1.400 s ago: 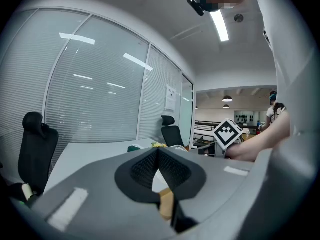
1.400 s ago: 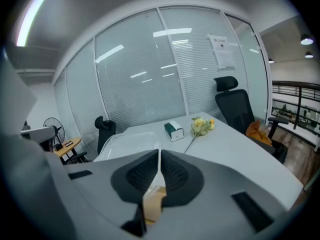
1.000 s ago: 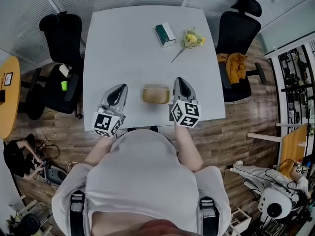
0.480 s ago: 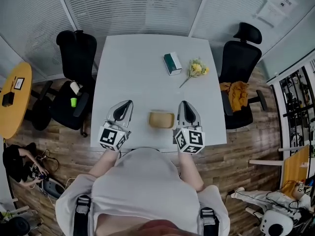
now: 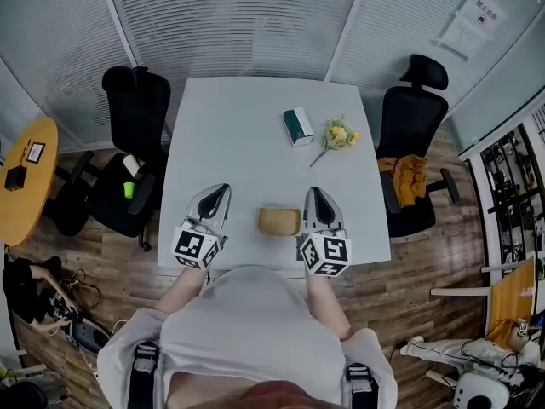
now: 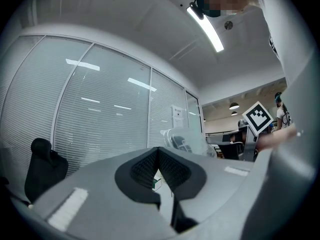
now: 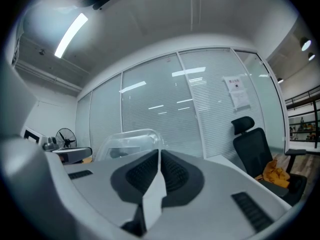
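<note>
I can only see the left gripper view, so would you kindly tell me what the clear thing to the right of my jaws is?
Observer: In the head view it is a tan container on the white table, lying between the left gripper and the right gripper.
Operator: Thank you; does the right gripper hold anything?
Observer: No, the right gripper view shows its jaws together, with nothing between them.
Operator: Is anything else on the table?
Observer: Yes, yellow flowers lie farther out, beside a green box.

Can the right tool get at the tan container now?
Probably yes: the tan container lies just left of the right tool, nothing between them. Its jaws are together and would need opening.
</note>
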`<state>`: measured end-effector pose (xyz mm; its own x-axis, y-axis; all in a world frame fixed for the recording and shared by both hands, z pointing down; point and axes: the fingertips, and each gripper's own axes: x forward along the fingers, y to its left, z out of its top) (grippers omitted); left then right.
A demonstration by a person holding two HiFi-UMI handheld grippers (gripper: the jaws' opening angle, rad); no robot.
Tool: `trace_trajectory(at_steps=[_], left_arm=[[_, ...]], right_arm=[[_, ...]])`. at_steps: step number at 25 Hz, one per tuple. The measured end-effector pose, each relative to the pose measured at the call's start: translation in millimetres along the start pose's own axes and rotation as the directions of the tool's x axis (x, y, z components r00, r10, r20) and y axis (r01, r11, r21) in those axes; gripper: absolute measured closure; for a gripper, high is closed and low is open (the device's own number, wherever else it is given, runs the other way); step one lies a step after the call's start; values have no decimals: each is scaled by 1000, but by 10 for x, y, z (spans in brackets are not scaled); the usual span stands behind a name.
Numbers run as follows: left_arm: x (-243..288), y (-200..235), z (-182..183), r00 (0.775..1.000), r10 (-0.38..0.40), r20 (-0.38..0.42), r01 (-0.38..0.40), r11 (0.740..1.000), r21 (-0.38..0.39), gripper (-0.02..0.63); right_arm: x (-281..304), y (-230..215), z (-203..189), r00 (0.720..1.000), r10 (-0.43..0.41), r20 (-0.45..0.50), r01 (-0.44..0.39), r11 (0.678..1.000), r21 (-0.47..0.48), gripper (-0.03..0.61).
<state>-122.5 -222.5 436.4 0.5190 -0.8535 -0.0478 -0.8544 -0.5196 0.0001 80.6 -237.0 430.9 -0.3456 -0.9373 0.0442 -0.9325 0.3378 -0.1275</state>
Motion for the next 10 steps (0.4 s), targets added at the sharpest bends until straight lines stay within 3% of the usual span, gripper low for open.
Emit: trace_trajectory(at_steps=[10], left_arm=[[-27,6,-27,1000,0,3,0,1000,-1,604]], right_arm=[[-17,50,1,1000,8,5,-8,1000,10,557]])
